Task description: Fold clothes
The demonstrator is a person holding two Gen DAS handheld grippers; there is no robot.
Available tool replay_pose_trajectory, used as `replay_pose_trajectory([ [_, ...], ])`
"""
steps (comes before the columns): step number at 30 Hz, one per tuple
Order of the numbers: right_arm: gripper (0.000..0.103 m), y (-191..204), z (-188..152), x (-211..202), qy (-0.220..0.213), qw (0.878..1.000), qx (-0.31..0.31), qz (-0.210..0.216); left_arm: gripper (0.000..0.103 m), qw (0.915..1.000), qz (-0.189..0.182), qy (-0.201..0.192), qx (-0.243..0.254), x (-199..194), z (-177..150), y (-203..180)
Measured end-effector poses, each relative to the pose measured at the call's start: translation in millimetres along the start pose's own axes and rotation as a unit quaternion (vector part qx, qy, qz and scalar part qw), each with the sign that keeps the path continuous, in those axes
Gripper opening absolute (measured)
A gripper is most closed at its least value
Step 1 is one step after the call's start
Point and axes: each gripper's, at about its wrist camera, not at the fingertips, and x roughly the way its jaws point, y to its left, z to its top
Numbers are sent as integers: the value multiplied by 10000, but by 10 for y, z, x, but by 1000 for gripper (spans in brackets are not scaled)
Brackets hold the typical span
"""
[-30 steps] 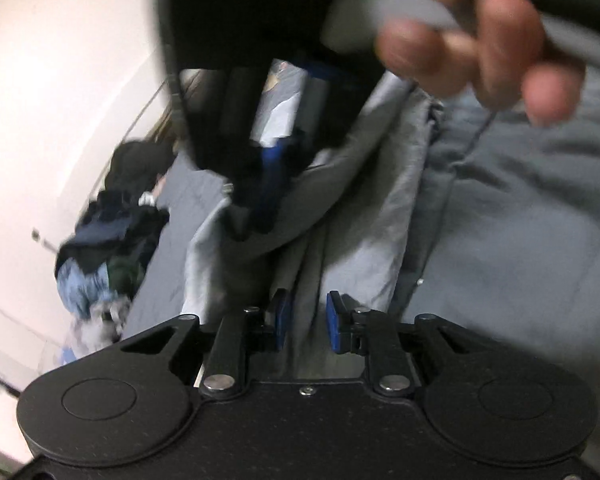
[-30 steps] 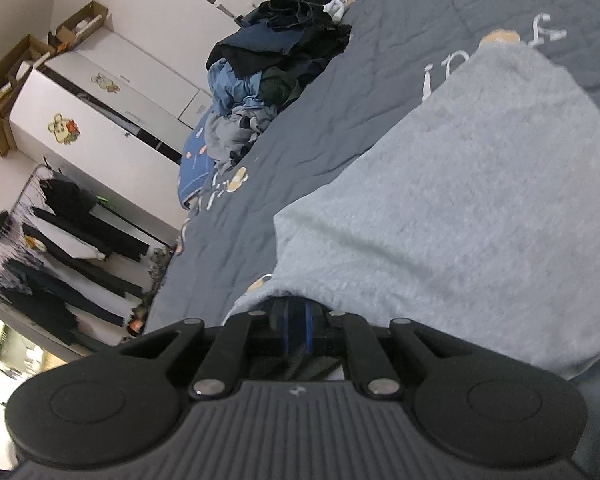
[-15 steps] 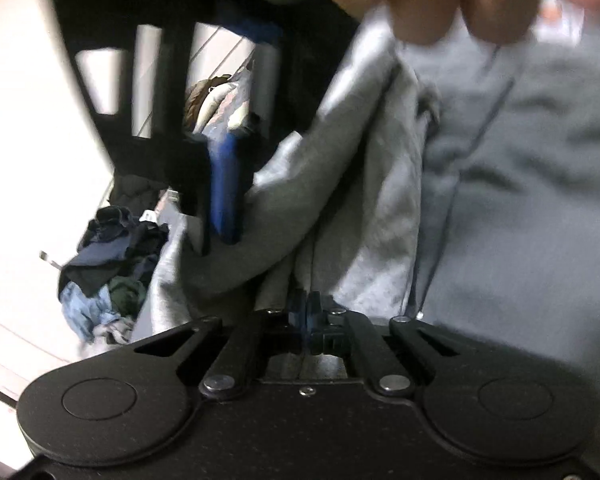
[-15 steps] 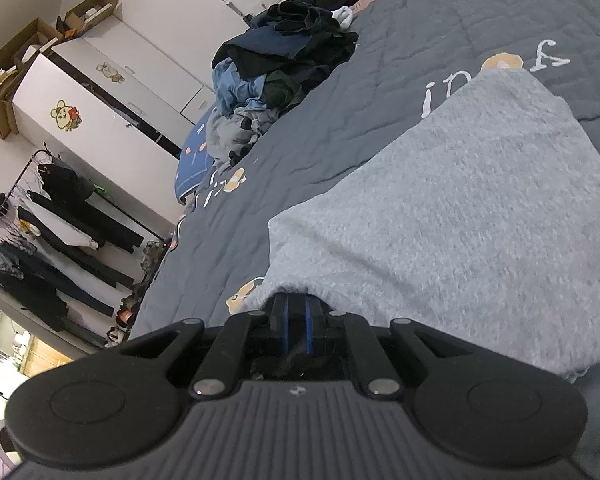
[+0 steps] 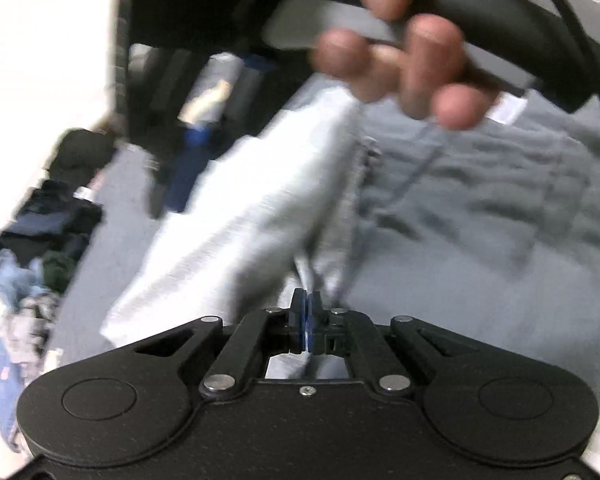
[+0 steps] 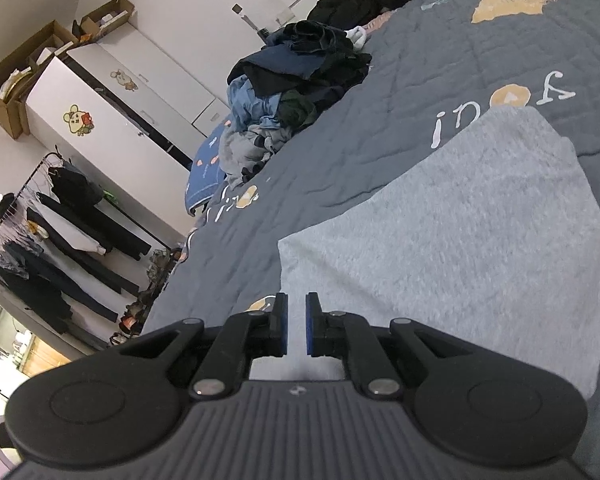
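Observation:
A light grey garment (image 6: 460, 240) lies spread on the bed. Its near left edge runs down to my right gripper (image 6: 296, 320). The right jaws stand a narrow slit apart with grey cloth filling it, so they are shut on the garment. In the blurred left wrist view the same garment (image 5: 236, 232) stretches up and away as a pale band. My left gripper (image 5: 307, 312) is shut on a thin fold of it at the near end. The right gripper (image 5: 180, 184) and the person's hand (image 5: 400, 60) that holds it hang above the cloth's far end.
The bed's dark grey quilt (image 6: 380, 80) carries printed letters and patches. A pile of dark and blue clothes (image 6: 292, 92) sits at its far side and shows again as the clothes pile (image 5: 40, 240). Beyond stand a white wardrobe (image 6: 100, 120), cardboard boxes (image 6: 20, 80) and a clothes rack (image 6: 40, 240).
My left jaws closed from apart onto a fold of the grey cloth. The right gripper's tips now stand clear of the bunched edge that covered them. The hand above shifted right.

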Motion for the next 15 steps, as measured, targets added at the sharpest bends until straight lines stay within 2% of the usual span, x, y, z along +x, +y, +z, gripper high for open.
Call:
replay_pose_trajectory([
  [5, 8, -4, -16, -113, 237, 9990, -353, -100, 4, 9998, 217, 14, 28, -2, 9, -19],
  [7, 8, -15, -39, -211, 228, 9979, -543, -272, 10, 9998, 203, 20, -16, -13, 25, 6],
  [8, 11, -27, -47, -267, 218, 9970, -639, -382, 19, 9999, 112, 13, -100, -38, 50, 38],
  [10, 20, -62, -56, -380, 174, 9941, -865, -635, 31, 9997, 10, -123, -209, -123, 81, 83],
  [11, 29, -76, -62, -433, 157, 9921, -988, -760, 31, 9996, 41, -187, -225, -154, 96, 88],
  [13, 39, -91, -87, -516, 160, 9872, -1259, -970, 31, 9996, 17, -167, -225, -152, 111, 90],
  [15, 41, -107, -131, -565, 272, 9846, -1430, -964, 31, 9996, 35, -134, -232, -174, 129, 29],
])
